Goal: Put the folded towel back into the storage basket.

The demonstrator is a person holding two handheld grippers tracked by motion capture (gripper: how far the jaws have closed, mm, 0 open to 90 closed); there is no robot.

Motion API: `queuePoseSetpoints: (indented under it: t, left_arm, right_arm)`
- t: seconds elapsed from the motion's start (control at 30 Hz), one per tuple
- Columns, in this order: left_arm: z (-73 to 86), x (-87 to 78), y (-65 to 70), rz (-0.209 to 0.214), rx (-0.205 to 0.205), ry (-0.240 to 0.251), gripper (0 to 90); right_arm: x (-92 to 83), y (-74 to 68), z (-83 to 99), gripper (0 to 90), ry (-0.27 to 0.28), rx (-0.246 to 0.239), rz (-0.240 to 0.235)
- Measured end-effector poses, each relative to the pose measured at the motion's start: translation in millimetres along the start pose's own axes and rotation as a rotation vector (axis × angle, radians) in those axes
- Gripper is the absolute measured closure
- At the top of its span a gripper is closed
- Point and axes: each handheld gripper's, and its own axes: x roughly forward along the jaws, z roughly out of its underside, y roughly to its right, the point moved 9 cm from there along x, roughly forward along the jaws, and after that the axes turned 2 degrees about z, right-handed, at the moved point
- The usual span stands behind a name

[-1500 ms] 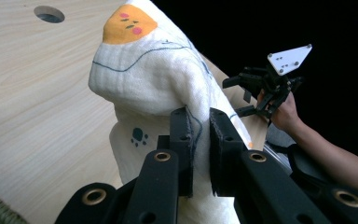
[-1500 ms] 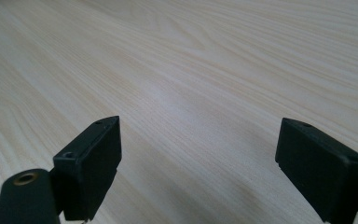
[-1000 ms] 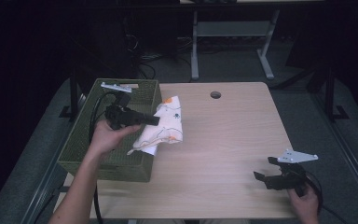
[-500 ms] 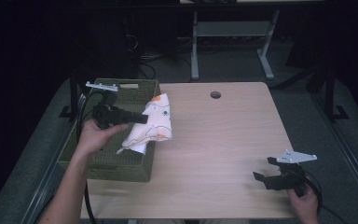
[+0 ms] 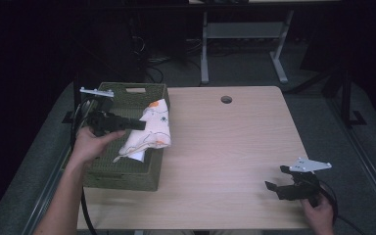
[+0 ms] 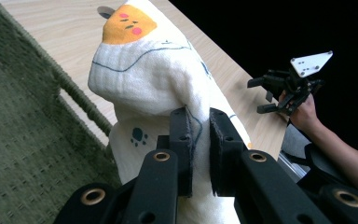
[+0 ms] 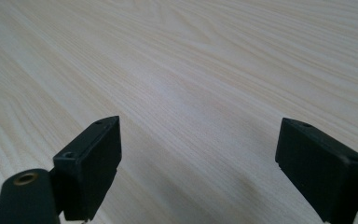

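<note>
A white printed cloth (image 5: pixel 149 132) with orange and dark animal prints hangs over the right rim of the green woven basket (image 5: pixel 122 174). My left gripper (image 5: pixel 139 125) is shut on a fold of that cloth (image 6: pixel 154 79), the two black jaws pinching the fabric between them. The cloth drapes partly inside the basket (image 6: pixel 23 140) and partly over its edge. At the table's front right my right gripper (image 5: pixel 274 188) rests low over the bare wood, open, with nothing between its pads (image 7: pixel 98 154).
The light wooden table (image 5: pixel 225 147) has a round cable hole (image 5: pixel 226 99) near its far edge. A metal desk frame (image 5: pixel 245 34) stands on the dark floor behind. The right hand with its gripper (image 6: pixel 289 86) appears across the table in the left gripper view.
My left gripper has carried the cloth leftward, from the basket's right edge to over the basket. The right gripper has stayed where it was.
</note>
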Motion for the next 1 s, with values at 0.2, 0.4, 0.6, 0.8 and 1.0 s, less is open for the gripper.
queuePoseSetpoints:
  t: [0.2, 0.4, 0.6, 0.8, 1.0]
  left_arm:
    - [2.9, -6.9, -5.0, -0.004, -0.007, 0.013, 82.1]
    - [8.7, -13.8, -13.6, -0.02, -0.022, 0.012, 82.1]
    - [12.8, -18.5, -22.3, -0.034, -0.029, 0.004, 82.0]
    - [15.1, -23.3, -31.8, -0.036, -0.039, 0.003, 82.0]
    - [18.0, -29.9, -38.3, -0.041, -0.046, -0.002, 81.7]
  right_arm:
    - [0.2, -0.4, 0.1, 14.0, -0.002, 0.001, 0.0]
    - [0.9, -0.2, 0.5, 13.9, -0.005, -0.002, 0.0]
    - [1.6, -0.2, 1.0, 13.9, -0.009, -0.003, 0.002]
    - [2.9, 1.3, 1.9, 13.9, -0.016, 0.003, 0.006]
    - [3.1, 2.5, 2.3, 13.9, -0.018, 0.011, 0.011]
